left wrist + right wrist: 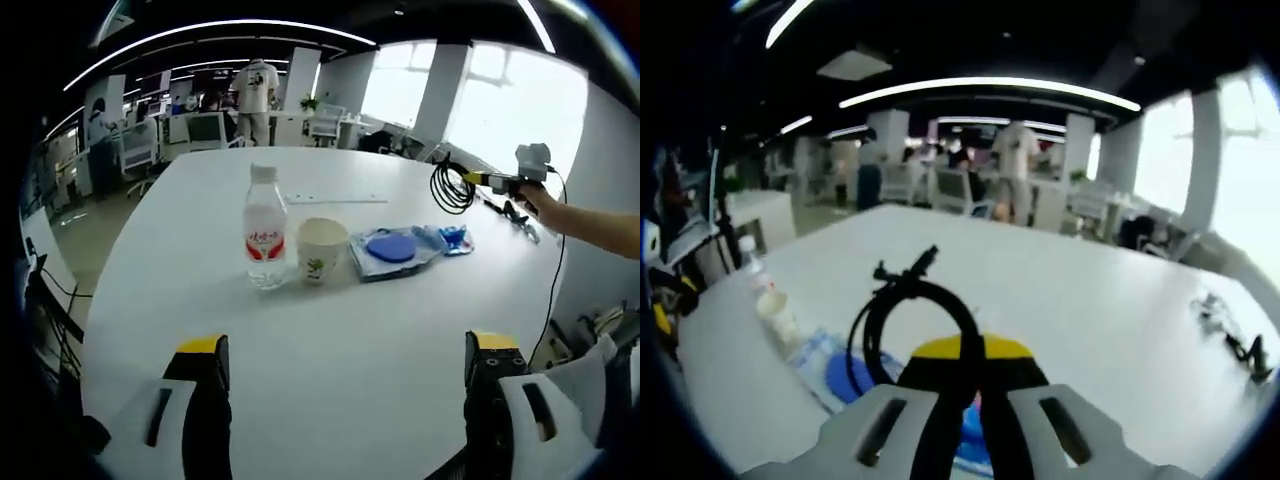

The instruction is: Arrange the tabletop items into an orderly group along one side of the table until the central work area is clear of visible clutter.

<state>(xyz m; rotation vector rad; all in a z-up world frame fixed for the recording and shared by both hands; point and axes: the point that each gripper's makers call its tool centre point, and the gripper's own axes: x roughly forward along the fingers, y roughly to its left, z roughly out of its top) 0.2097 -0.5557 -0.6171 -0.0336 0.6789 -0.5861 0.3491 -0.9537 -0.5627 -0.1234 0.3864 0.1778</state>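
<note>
Left gripper view: left gripper [340, 385] spread wide over bare white table [330, 400], nothing between the jaws. Further along, a row near mid-table: capped water bottle [265, 228] with red label, upright; paper cup [322, 249] just beside it, upright, open mouth; then a clear plastic pouch [400, 250] lying flat with a blue round item inside. Off to the right, right gripper [520, 172] raised above the table edge, a coiled black cable [452, 186] hanging from its tip.

Right gripper view: right gripper [962, 375] closed on the coiled black cable [910, 320], the loop standing up ahead of the yellow-tipped jaws, plug end poking out on top. Bottle, cup and pouch blurred below at left. Small dark clips [1240, 345] far right on the table.

Handling, as a judgement: cable light and floppy, likely to uncoil or swing, best pinched across all turns together. Cup light, crushable, better taken at the rim. Bottle heavier, slick, best held at mid-body. Pouch limp and slippery, edge pinch.
</note>
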